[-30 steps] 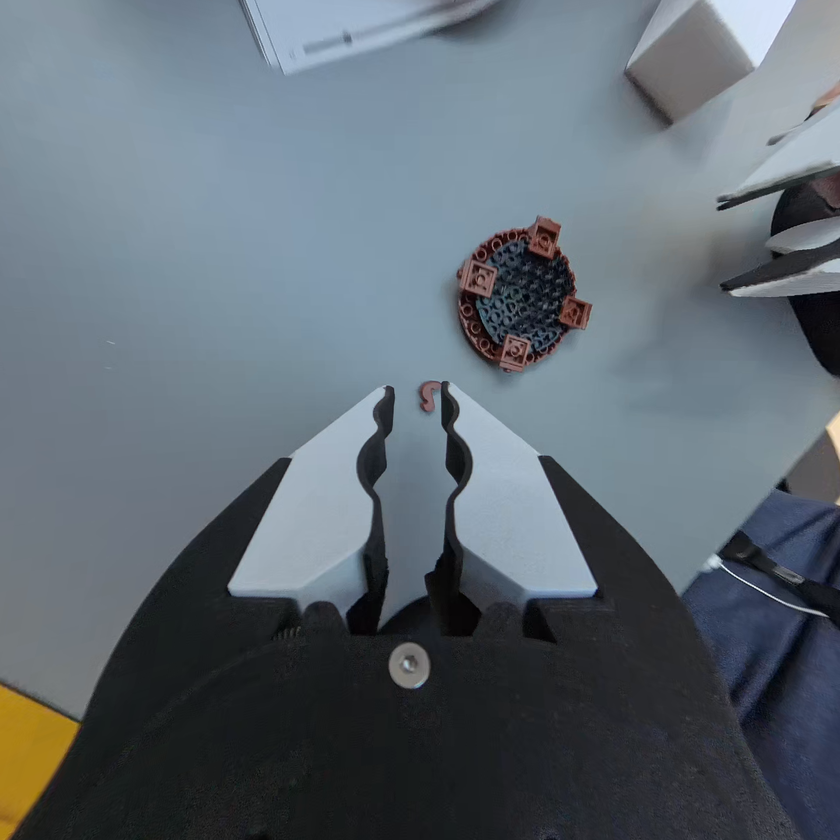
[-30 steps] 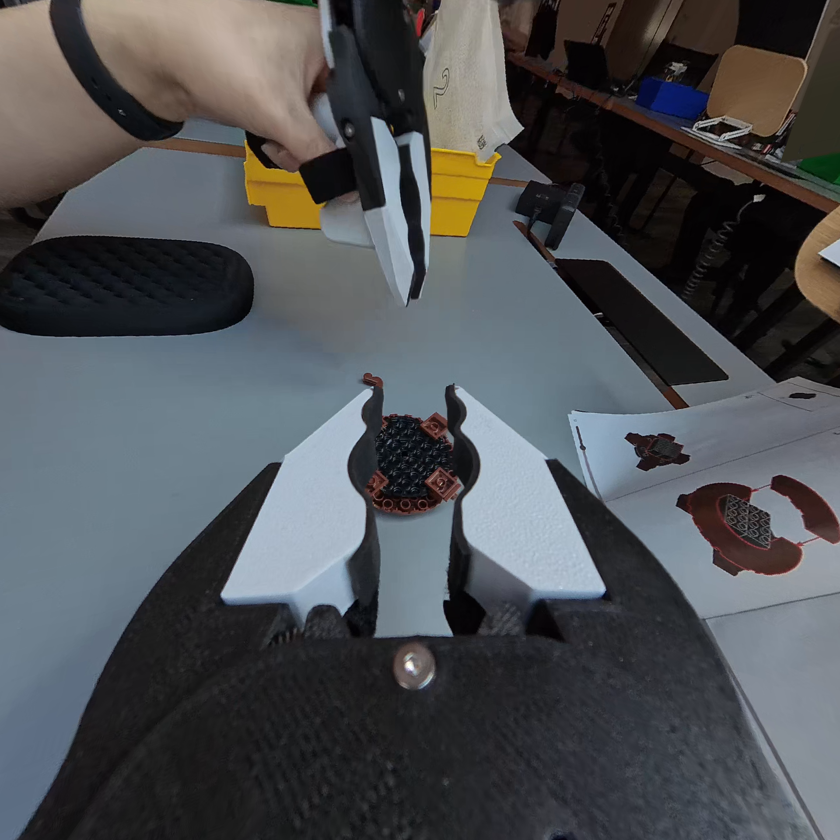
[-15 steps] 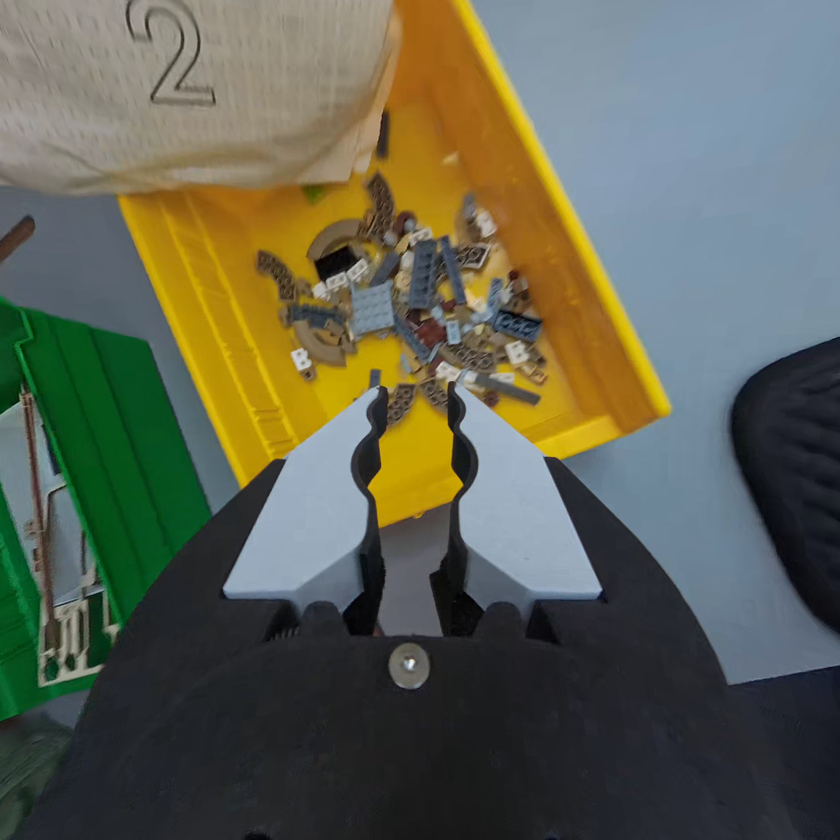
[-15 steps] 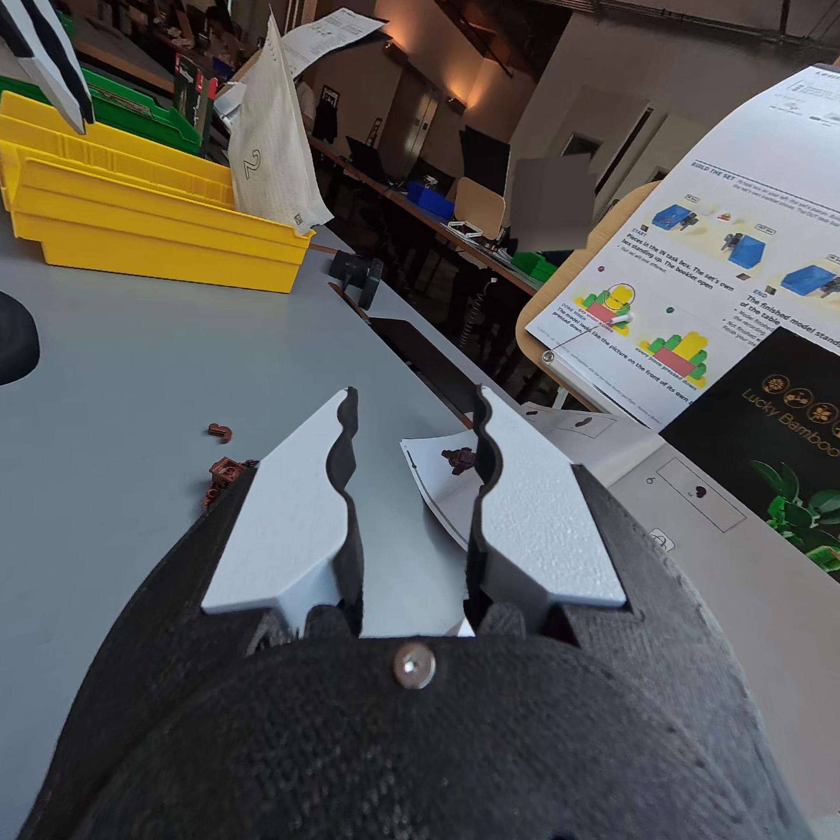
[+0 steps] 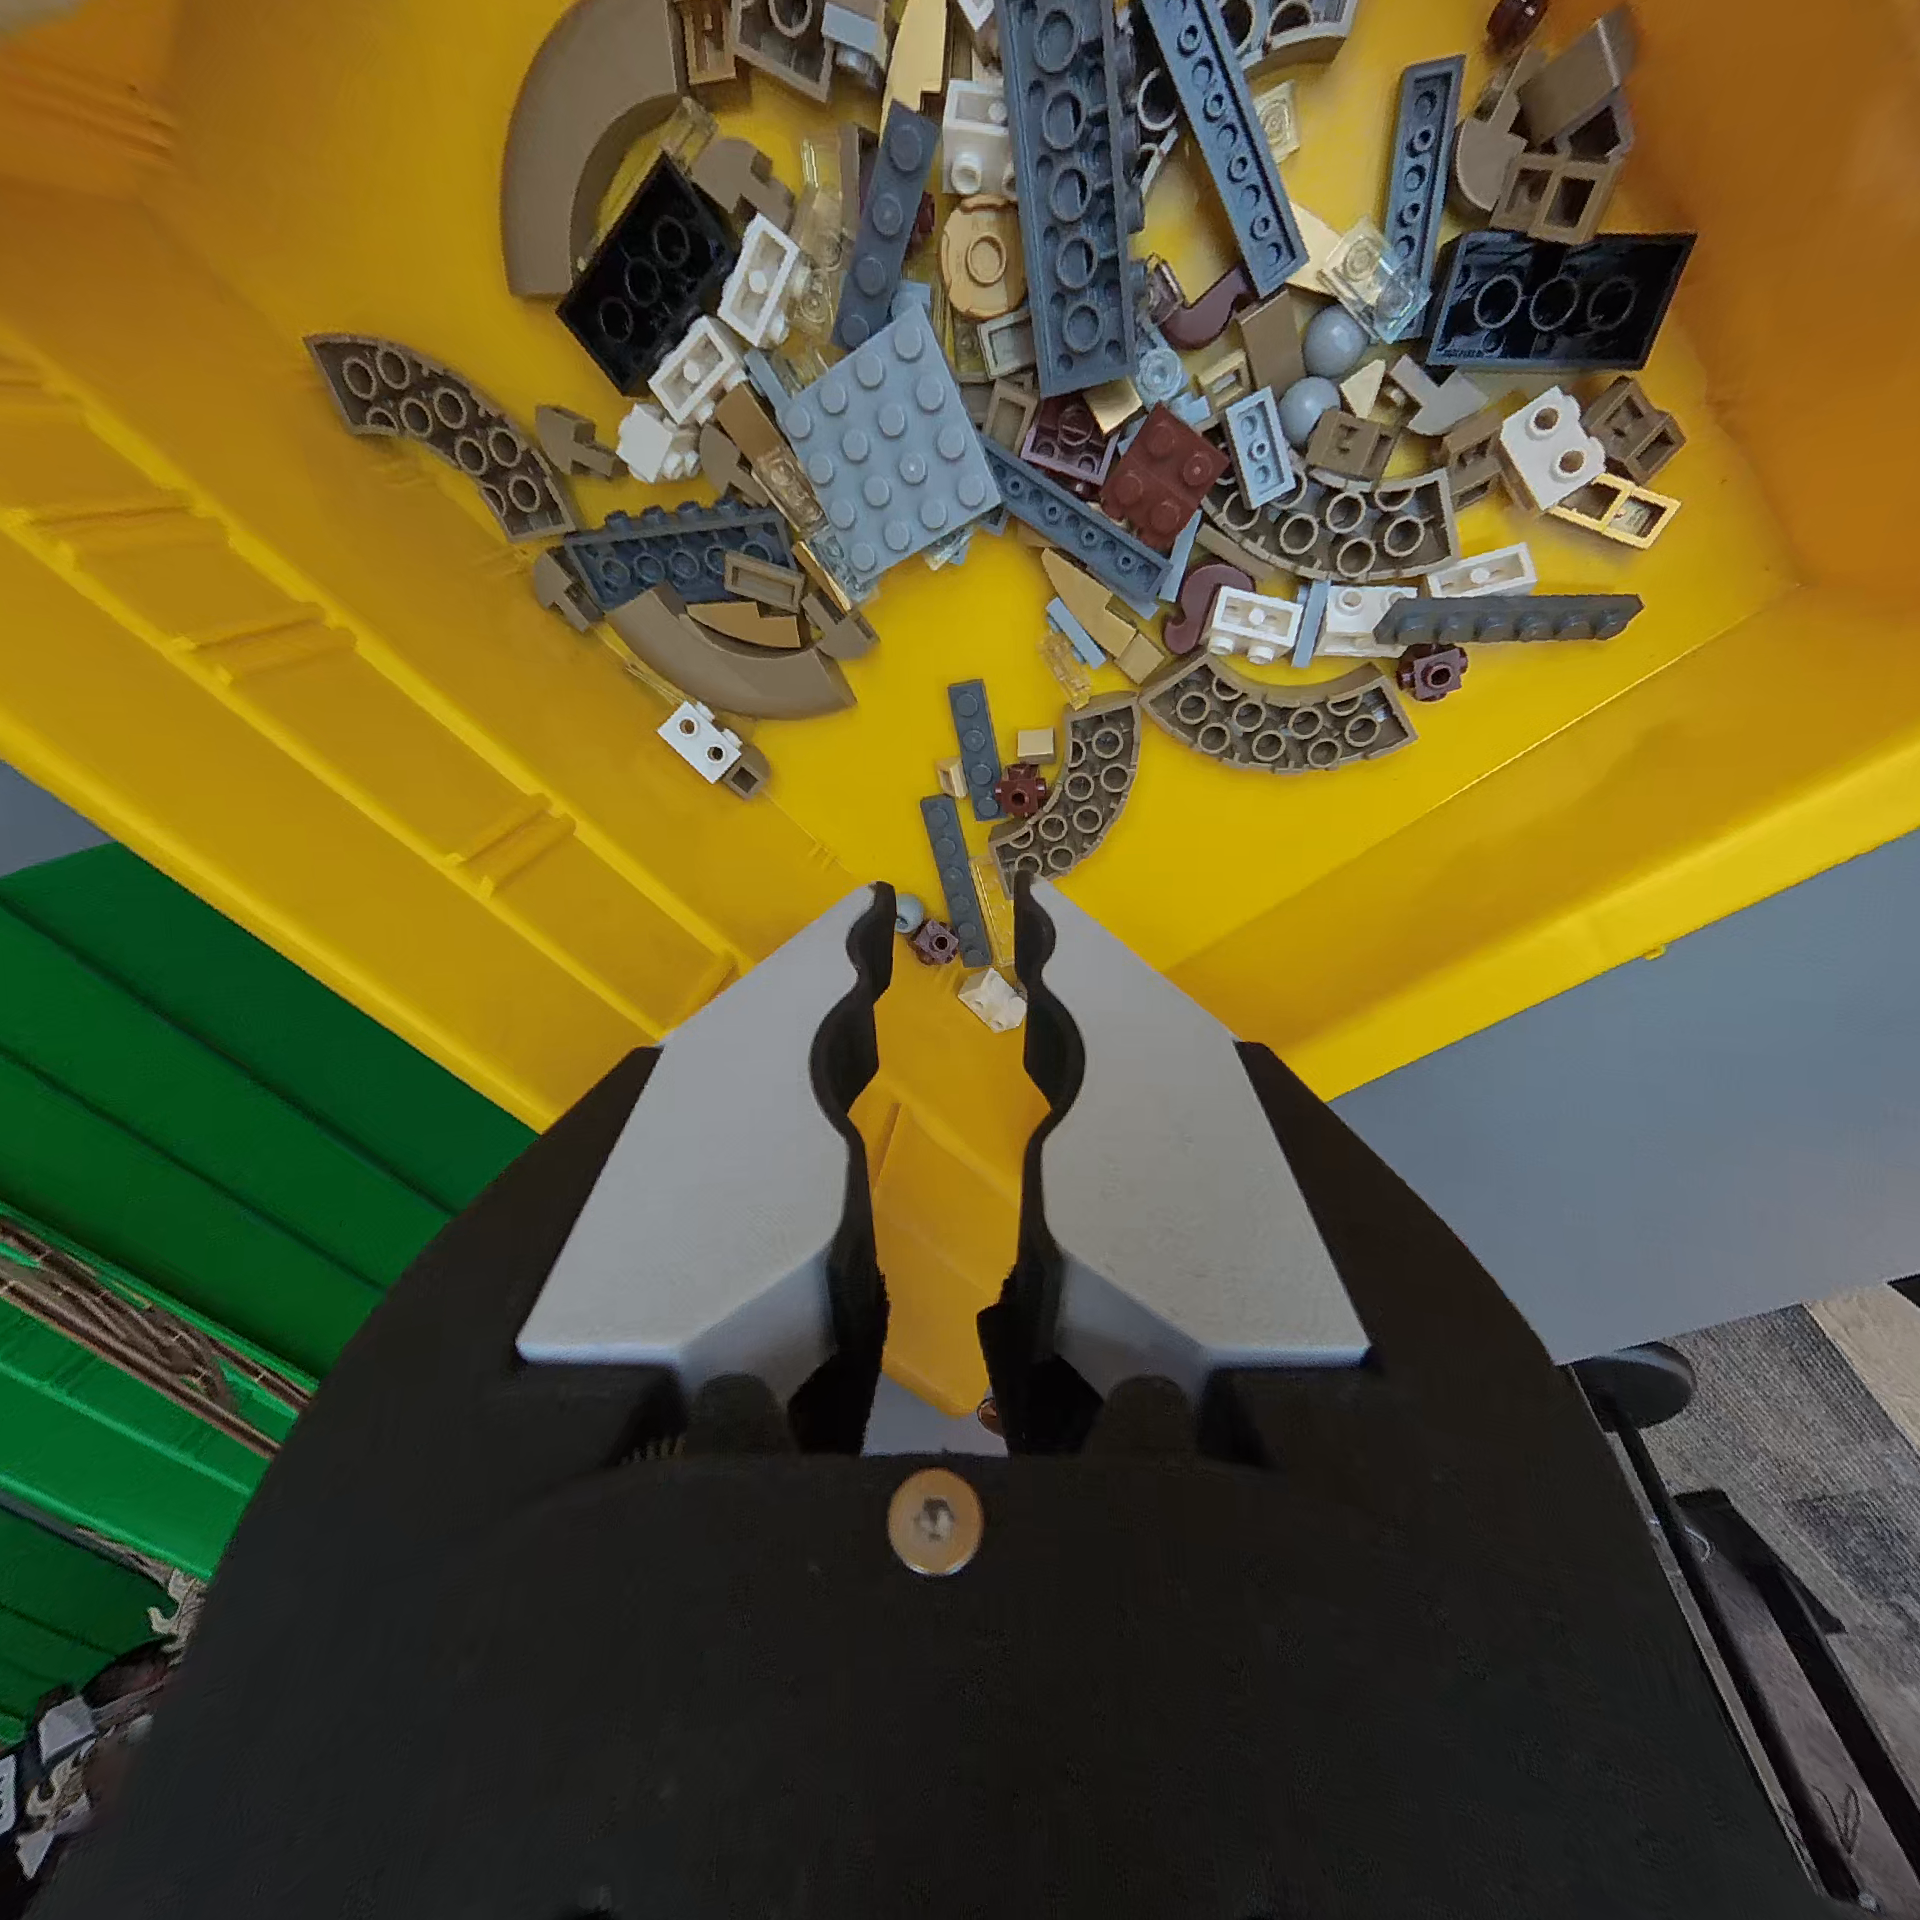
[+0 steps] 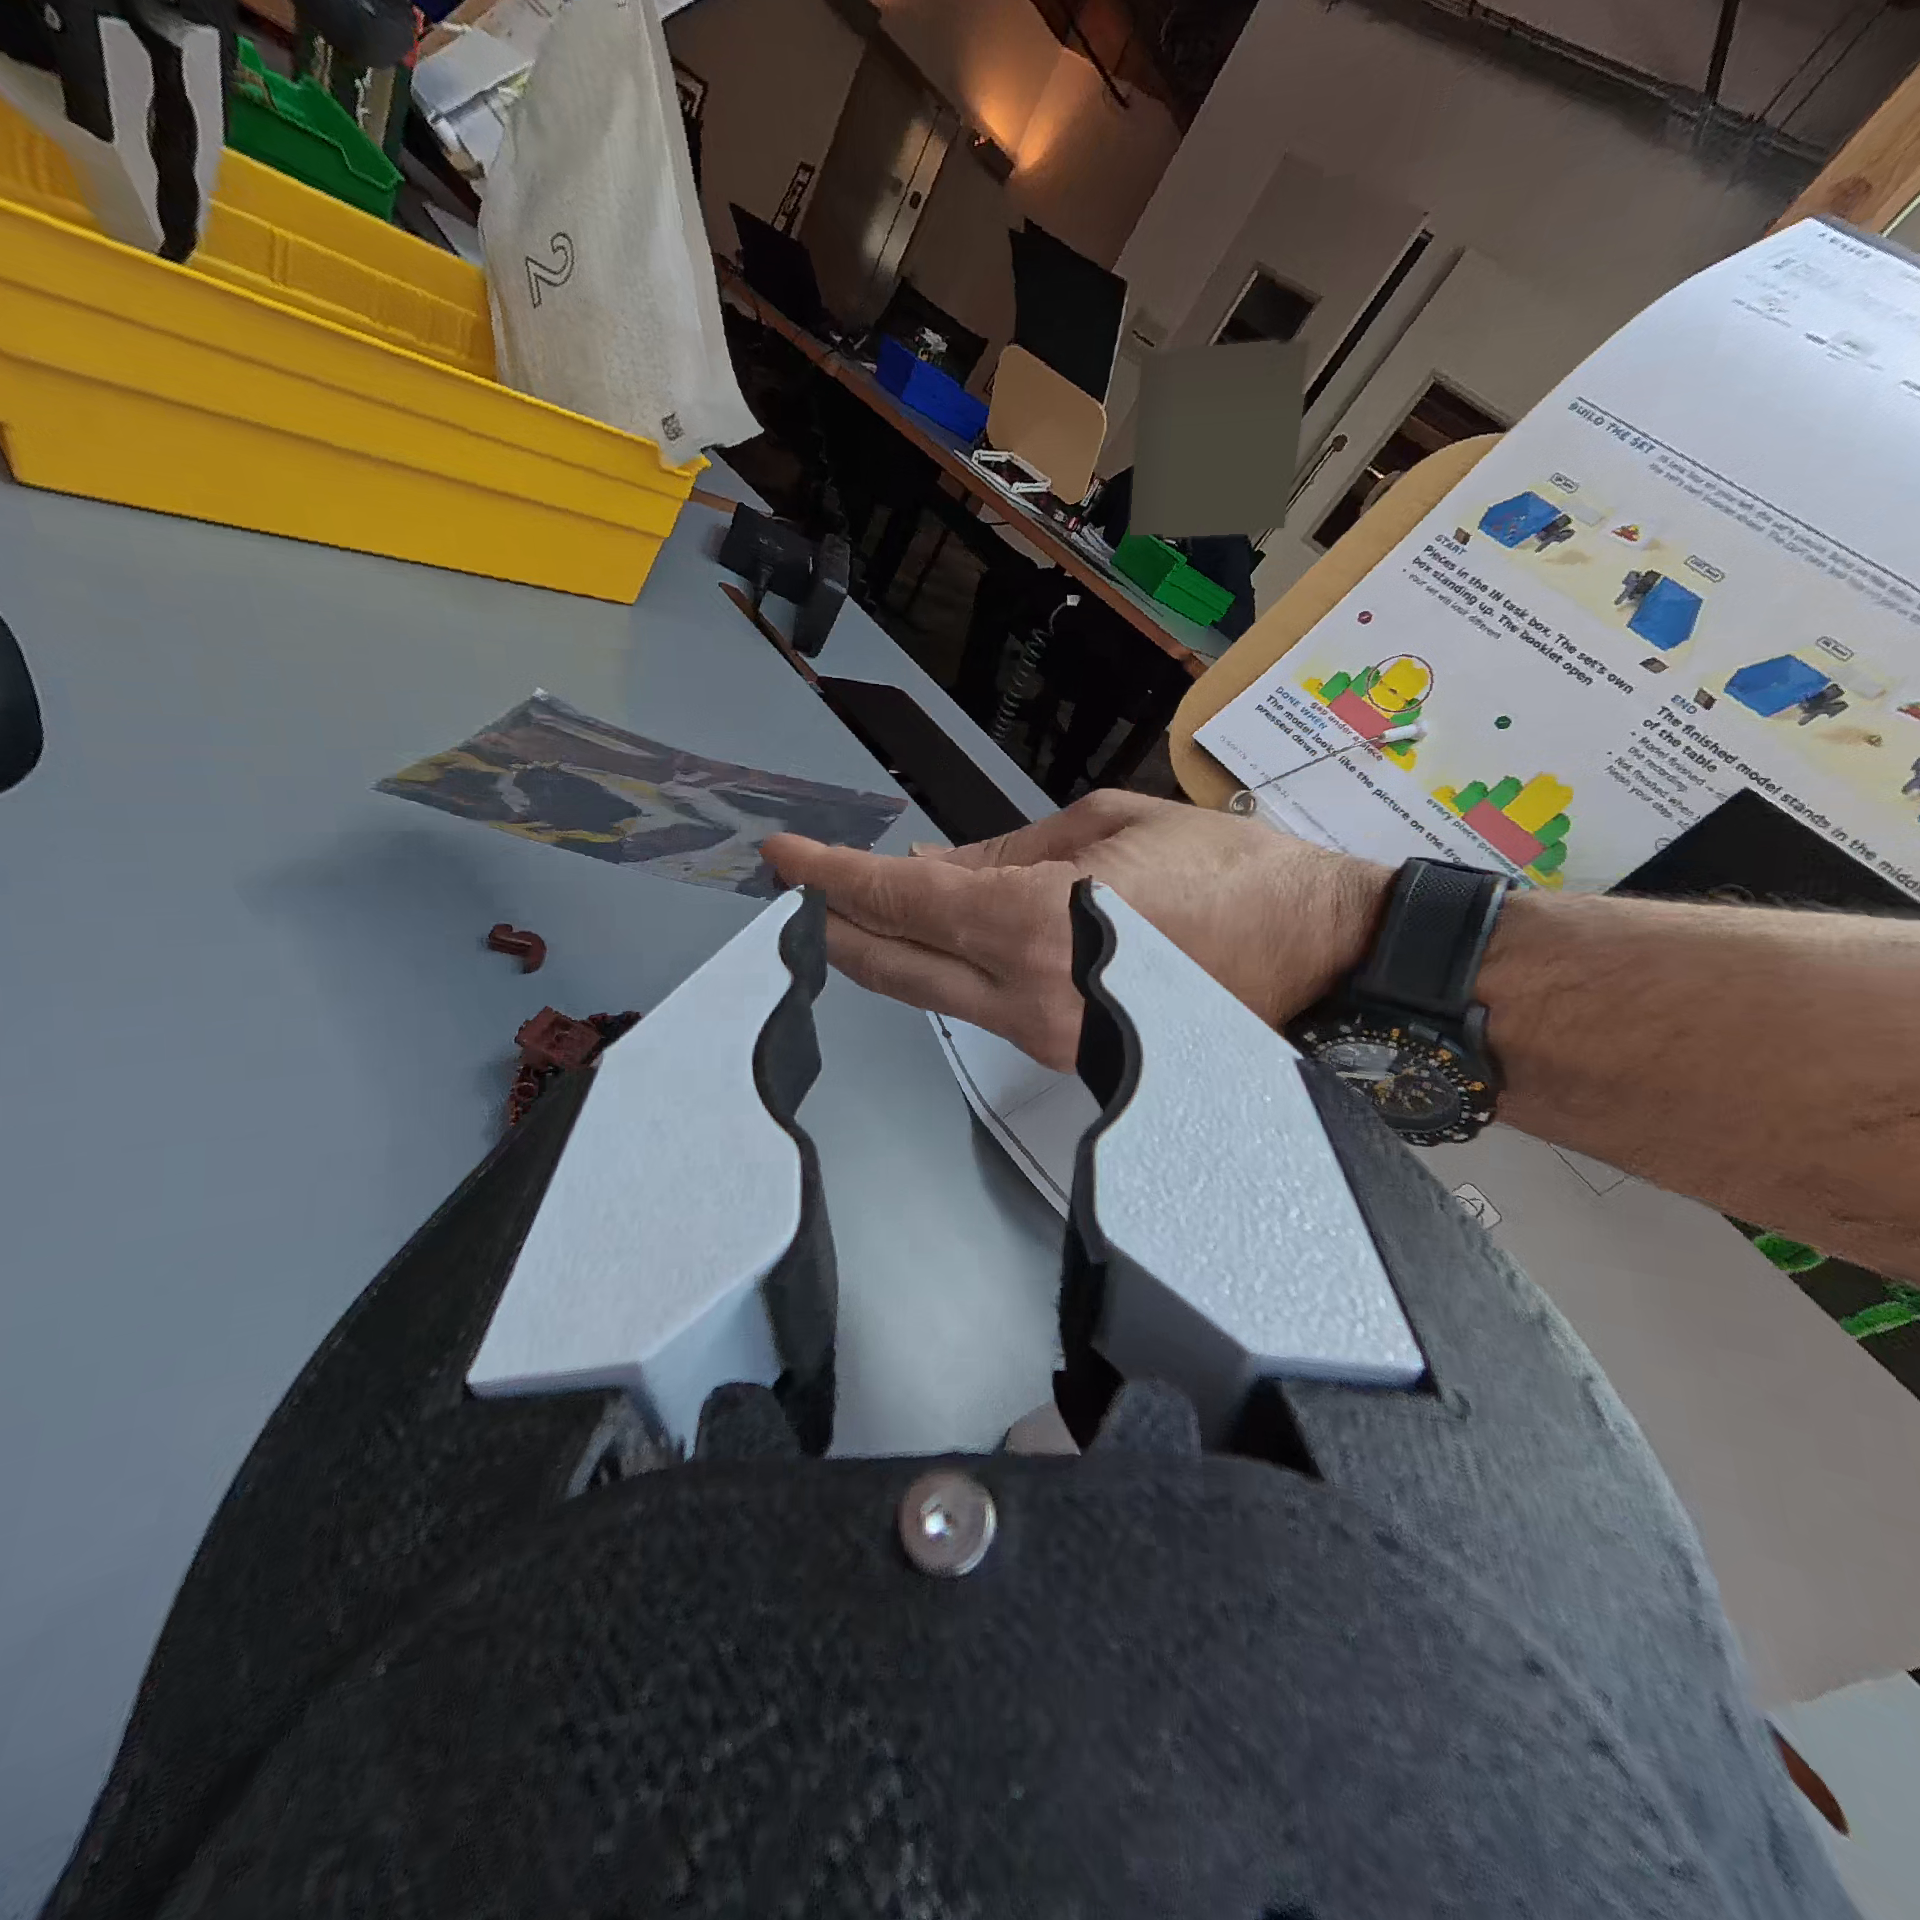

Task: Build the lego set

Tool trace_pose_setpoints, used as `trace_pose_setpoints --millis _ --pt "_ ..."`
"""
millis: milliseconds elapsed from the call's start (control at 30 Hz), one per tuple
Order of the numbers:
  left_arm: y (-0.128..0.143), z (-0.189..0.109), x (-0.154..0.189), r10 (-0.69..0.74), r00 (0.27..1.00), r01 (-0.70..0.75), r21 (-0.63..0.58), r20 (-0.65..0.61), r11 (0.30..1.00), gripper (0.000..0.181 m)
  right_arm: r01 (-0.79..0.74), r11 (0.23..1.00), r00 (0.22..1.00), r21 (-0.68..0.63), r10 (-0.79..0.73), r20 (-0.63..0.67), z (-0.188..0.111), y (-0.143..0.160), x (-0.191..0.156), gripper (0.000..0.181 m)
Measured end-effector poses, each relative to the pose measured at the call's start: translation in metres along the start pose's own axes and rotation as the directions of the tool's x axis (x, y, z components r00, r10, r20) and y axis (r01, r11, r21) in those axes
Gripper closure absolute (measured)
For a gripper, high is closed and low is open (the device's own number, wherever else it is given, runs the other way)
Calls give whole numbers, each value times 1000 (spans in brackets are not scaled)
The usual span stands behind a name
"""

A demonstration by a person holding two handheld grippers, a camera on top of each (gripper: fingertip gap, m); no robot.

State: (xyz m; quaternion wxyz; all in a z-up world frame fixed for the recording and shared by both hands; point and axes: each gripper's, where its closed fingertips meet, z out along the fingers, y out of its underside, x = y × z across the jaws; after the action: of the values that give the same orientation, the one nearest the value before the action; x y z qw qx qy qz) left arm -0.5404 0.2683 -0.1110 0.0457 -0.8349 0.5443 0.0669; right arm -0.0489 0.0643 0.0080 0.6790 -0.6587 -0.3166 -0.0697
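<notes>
**Left over the parts bin, right idle by the build**

Only my left wrist view shows the loose bricks heaped in the yellow bin; my left gripper hangs above them, jaws apart, empty. Only the right view shows the round brown build and one hook piece on the grey table. My right gripper gapes empty; a hand lies flat beyond it.

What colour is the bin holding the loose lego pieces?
Bright yellow. The bin shows best in the left wrist view, with the open left gripper above it.
</notes>
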Motion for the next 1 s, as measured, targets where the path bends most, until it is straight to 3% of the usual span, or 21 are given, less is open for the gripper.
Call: trace_pose_setpoints --millis 333,733,1000 --pt "-15 -4 2 -15 1000 17 80 -24 997 161 56 998 991 25 -58 120 5 -3 -33 134" --pt "-49 8 7 0 985 26 146 -171 989 160 88 991 980 101 -104 170 -3 -23 -49 139" --pt "-56 17 13 136 971 -113 127 -196 985 157 106 980 965 169 -142 219 -1 -58 -73 140"
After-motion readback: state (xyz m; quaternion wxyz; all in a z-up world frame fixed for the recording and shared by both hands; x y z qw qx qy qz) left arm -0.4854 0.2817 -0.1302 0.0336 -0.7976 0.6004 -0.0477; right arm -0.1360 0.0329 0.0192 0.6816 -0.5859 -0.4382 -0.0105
